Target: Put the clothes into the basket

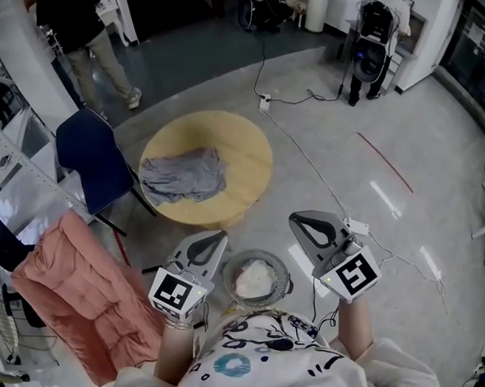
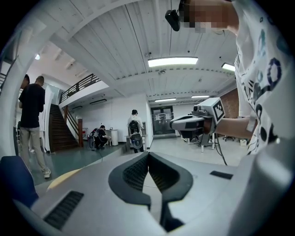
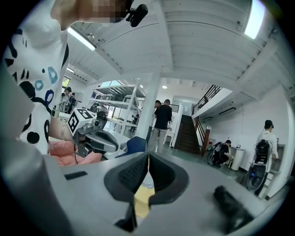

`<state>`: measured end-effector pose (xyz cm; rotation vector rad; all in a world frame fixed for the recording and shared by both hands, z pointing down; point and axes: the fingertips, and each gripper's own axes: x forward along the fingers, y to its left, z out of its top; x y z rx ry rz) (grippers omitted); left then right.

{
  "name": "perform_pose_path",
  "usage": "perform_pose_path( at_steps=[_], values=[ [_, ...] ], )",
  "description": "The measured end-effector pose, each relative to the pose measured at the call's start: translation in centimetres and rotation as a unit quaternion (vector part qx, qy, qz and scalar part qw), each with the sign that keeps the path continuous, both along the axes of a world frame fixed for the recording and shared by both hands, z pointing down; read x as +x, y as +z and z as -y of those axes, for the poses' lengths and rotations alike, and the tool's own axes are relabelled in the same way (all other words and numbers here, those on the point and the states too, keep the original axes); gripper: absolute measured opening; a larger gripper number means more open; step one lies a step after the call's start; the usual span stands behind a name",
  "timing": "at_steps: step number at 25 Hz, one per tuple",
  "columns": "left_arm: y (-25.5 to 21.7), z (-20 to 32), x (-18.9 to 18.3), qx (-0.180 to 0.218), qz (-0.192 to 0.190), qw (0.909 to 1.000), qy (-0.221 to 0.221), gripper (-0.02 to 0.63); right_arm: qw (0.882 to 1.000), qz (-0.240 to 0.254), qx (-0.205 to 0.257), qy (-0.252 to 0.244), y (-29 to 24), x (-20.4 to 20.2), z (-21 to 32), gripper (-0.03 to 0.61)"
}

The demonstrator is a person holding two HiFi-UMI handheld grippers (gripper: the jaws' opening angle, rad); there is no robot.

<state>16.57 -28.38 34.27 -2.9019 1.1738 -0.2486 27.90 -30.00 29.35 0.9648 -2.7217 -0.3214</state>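
Head view, centre of frame: a round light-wood tabletop point(image 1: 245, 152) carries a crumpled grey garment point(image 1: 183, 175), lying on the tabletop's left half. The garment is well apart from both grippers.

Lower centre of frame: a round grey basket point(image 1: 283, 267) stands on the floor. A bundle of white cloth point(image 1: 253, 279) lies inside it. The basket sits between the two grippers as framed.

Left gripper point(image 1: 219, 237), lower left of centre: the fingers are clenched, tips meeting, with nothing between them. The left gripper view confirms this.

Right gripper point(image 1: 298, 221), lower right of centre: the fingers are likewise clenched tip to tip and empty, as the right gripper view confirms.

Left side of frame: a dark blue chair point(image 1: 92, 159) stands just beside the tabletop. Below it, at lower left, lies a pink quilted fabric point(image 1: 78, 296).

Upper left: a walking person point(image 1: 87, 39). Upper right: a second person point(image 1: 379, 22), standing.
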Motion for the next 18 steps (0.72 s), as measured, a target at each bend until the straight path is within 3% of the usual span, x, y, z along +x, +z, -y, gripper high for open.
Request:
perform_pose_path(
  at_steps=[18],
  values=[
    [0.9, -1.4, 0.4, -0.016, 0.004, 0.9998, 0.007, 0.015, 1.000, 0.005, -0.004, 0.003, 0.4, 0.4, -1.5, 0.031]
  ],
)
